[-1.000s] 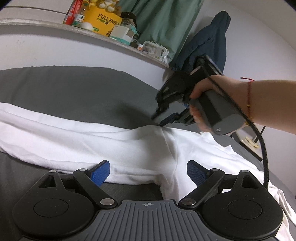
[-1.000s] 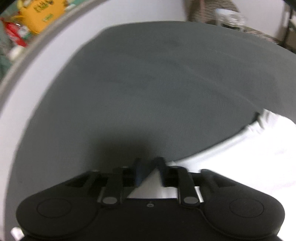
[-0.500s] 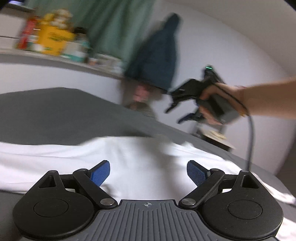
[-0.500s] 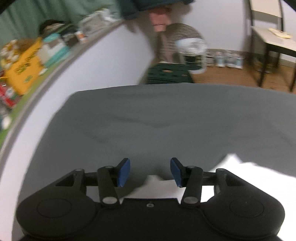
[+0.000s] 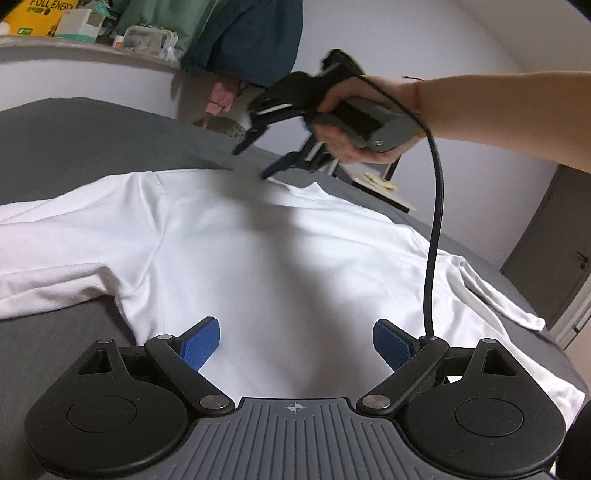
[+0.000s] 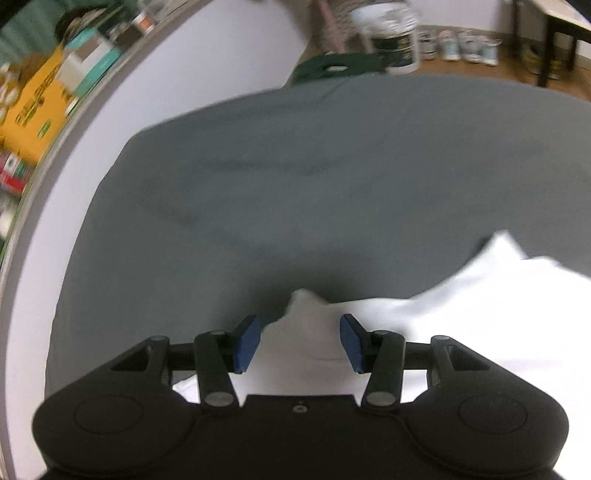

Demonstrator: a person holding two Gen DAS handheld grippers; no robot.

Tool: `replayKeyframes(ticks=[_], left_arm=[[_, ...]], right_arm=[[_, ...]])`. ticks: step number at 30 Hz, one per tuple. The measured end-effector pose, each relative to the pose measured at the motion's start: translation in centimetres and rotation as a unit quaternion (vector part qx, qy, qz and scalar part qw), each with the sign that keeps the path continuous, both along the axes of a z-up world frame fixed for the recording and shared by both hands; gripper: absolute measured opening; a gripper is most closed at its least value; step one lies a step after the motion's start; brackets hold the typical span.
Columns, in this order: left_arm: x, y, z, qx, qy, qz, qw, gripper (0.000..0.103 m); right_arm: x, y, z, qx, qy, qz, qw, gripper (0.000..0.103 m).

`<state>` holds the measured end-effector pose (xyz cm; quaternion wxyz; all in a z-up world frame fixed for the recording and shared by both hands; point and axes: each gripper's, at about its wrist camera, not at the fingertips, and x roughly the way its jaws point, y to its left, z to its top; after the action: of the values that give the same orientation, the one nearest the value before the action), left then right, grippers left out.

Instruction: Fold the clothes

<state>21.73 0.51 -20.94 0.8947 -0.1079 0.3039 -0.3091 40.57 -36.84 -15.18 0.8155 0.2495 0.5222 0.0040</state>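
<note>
Since a second ago the right gripper (image 5: 255,158) has let go of the shirt's (image 5: 277,258) far edge and lifted; its fingers now stand apart above that edge, touching nothing. The shirt lies spread on the grey bed (image 5: 74,133). A shelf (image 5: 85,46) along the wall carries a yellow box (image 5: 40,16) and a clear tub (image 5: 147,38); what the tub holds cannot be told. A dark jacket (image 5: 255,40) hangs beyond. The left gripper (image 5: 293,345) hovers over the shirt, fingers wide, empty.

Black gripper (image 5: 295,343), blue ribbed fingers (image 5: 199,347), black cable (image 5: 432,236), bare forearm (image 5: 498,110).
</note>
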Motion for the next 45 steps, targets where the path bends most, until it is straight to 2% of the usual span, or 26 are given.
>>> replayKeyframes(ticks=[3,4,5,6,7,10,12,13,14,16,19,21,25,29,30,31,32,36,38,40,42,44,45], left_arm=[[-0.1,-0.1,-0.1,0.005,-0.003,-0.003,1.0,0.092],[-0.1,-0.1,-0.2,0.008,-0.004,-0.004,1.0,0.092],[-0.2,-0.1,-0.3,0.011,-0.005,-0.006,0.9999,0.092],[-0.2,-0.1,-0.3,0.011,-0.005,-0.006,0.9999,0.092],[-0.2,-0.2,-0.3,0.011,-0.006,-0.006,0.9999,0.092],[-0.3,-0.2,-0.3,0.008,-0.006,-0.007,0.9999,0.092],[-0.2,-0.1,-0.3,0.006,-0.005,-0.006,0.9999,0.092],[-0.3,-0.1,-0.3,0.008,-0.005,-0.007,0.9999,0.092],[-0.3,-0.2,-0.3,0.01,-0.006,-0.007,0.9999,0.092],[-0.4,-0.4,-0.2,0.018,-0.008,-0.008,0.9998,0.092],[-0.6,-0.6,-0.2,0.027,-0.011,-0.009,0.9995,0.093],[-0.8,-0.7,-0.1,0.031,-0.013,-0.01,0.9994,0.094],[-0.8,-0.8,0.0,0.037,-0.014,-0.011,0.9992,0.095],[-0.9,-0.6,0.0,0.034,-0.014,-0.012,0.9993,0.096],[-1.0,-0.6,0.0,0.033,-0.013,-0.012,0.9993,0.096],[-1.0,-0.6,0.0,0.032,-0.013,-0.013,0.9993,0.096],[-0.9,-0.6,-0.1,0.032,-0.013,-0.013,0.9993,0.096],[-0.8,-0.8,-0.2,0.031,-0.013,-0.014,0.9993,0.097],[-0.9,-0.8,-0.2,0.03,-0.013,-0.015,0.9993,0.098],[-0.9,-0.6,-0.2,0.027,-0.012,-0.017,0.9994,0.098],[-0.9,-0.4,-0.2,0.024,-0.011,-0.017,0.9995,0.098],[-0.9,-0.3,-0.2,0.022,-0.011,-0.017,0.9996,0.098],[-0.9,-0.3,-0.2,0.022,-0.011,-0.017,0.9996,0.098]], right_arm=[[1.2,1.7,-0.8,-0.031,0.01,-0.004,0.999,0.045],[1.5,2.1,-1.1,-0.045,0.012,-0.007,0.999,0.034],[1.7,2.4,-1.3,-0.06,0.01,-0.01,0.998,0.017],[1.9,2.6,-1.5,-0.073,0.009,-0.014,0.997,0.011],[1.9,2.5,-1.7,-0.073,0.006,-0.022,0.997,0.01],[1.7,0.7,-1.5,-0.023,-0.018,-0.029,0.999,0.014],[0.8,-1.9,0.0,0.021,-0.069,-0.022,0.997,0.015],[0.2,-3.6,1.1,0.02,-0.091,-0.017,0.995,0.022],[-0.4,-5.3,2.2,0.004,-0.106,-0.01,0.994,0.034],[-1.7,-8.5,3.6,-0.062,-0.1,0.005,0.993,0.042],[-3.7,-12.3,4.3,-0.167,-0.066,0.039,0.983,0.042],[-4.9,-14.0,3.8,-0.215,-0.044,0.067,0.973,0.041],[-6.0,-14.7,1.6,-0.203,-0.048,0.094,0.974,0.041],[-5.5,-13.2,-0.3,-0.203,-0.047,0.14,0.968,0.04],[-5.1,-12.5,-0.7,-0.204,-0.047,0.152,0.966,0.038],[-4.9,-12.0,-1.0,-0.209,-0.053,0.16,0.963,0.025],[-4.7,-11.6,-1.0,-0.217,-0.063,0.165,0.96,0.005],[-4.0,-10.2,-0.7,-0.261,-0.105,0.156,0.947,0.004],[-3.8,-10.4,-1.2,-0.253,-0.108,0.133,0.952,0.005],[-4.1,-10.7,-1.6,-0.238,-0.115,0.099,0.959,0.008],[-4.9,-11.5,-1.2,-0.215,-0.12,0.077,0.966,0.017],[-6.3,-13.4,0.2,-0.178,-0.134,0.079,0.972,0.034],[-7.3,-14.7,1.1,-0.167,-0.145,0.08,0.972,0.036]])
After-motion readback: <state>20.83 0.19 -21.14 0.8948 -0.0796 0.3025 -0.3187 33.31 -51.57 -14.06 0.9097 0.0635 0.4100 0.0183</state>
